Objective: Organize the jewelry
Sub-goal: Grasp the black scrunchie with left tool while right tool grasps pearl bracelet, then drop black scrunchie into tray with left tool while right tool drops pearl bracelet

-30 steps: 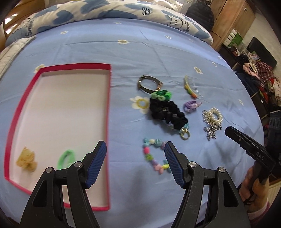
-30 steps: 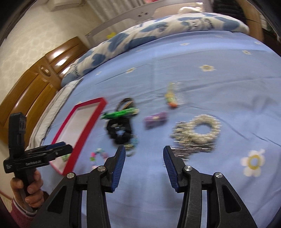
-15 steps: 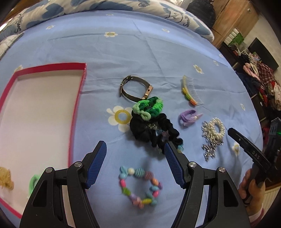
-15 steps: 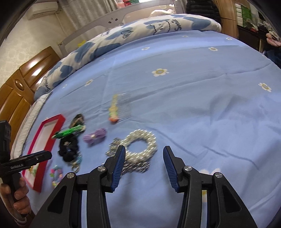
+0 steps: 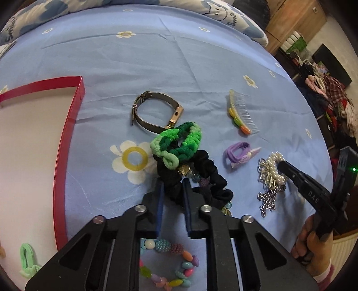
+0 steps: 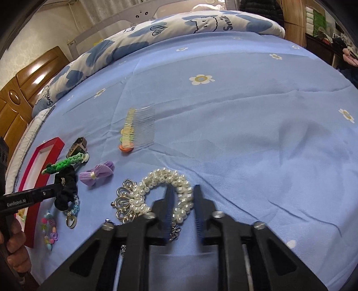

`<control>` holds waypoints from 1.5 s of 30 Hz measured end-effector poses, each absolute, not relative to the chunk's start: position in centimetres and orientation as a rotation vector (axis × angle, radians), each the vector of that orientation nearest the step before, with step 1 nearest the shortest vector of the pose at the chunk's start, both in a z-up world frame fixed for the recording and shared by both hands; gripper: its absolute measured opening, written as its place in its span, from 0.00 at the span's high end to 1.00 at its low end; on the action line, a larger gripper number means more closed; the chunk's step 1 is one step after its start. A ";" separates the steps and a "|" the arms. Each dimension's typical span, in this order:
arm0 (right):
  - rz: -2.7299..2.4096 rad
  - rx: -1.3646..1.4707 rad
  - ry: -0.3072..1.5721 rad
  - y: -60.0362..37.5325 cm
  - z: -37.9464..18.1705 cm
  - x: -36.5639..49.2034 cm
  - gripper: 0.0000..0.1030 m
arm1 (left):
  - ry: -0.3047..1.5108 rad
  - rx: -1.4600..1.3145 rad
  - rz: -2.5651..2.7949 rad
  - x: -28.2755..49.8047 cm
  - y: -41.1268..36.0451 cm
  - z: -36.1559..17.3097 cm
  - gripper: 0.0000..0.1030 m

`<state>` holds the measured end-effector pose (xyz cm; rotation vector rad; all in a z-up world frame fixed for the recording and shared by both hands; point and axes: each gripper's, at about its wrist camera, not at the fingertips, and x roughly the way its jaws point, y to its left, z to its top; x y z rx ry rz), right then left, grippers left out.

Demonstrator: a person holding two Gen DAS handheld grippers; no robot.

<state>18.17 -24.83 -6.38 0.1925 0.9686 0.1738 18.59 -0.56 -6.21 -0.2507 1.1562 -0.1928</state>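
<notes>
Left gripper point(image 5: 172, 190) clamped on black scrunchie point(image 5: 201, 176) at 6 o'clock; right gripper point(image 6: 182, 208) pinching pearl bracelet point(image 6: 165, 192). Risk: green scrunchie point(image 5: 179, 143), beaded chain snagging, dragged along, spilling short of red tray point(image 5: 64, 134) at 9 o'clock.

Bare sheet point(image 6: 257, 138) right of pearl bracelet point(image 6: 165, 179); red tray point(image 5: 64, 138) wall blocks left.

A light blue bedsheet point(image 6: 235, 138) printed with small white-and-yellow flowers covers the bed. At its far edge lies a white quilt point(image 6: 170, 29) with blue cloud and heart shapes and the word "Smile". Far left stands a glossy wooden cabinet point(image 6: 20, 89). To the far right, a wooden wardrobe point(image 5: 295, 20) rises beside a heap of clothes point(image 5: 335, 100).
</notes>
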 end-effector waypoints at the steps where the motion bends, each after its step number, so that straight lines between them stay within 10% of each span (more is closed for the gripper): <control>1: 0.173 0.194 0.962 -24.8 -6.2 18.0 0.87 | 1.148 -0.245 -0.196 18.3 -0.6 -6.0 0.90; 45: 0.692 0.170 0.796 -3.0 4.2 14.8 0.90 | 0.901 -0.403 0.024 8.2 14.9 2.0 0.92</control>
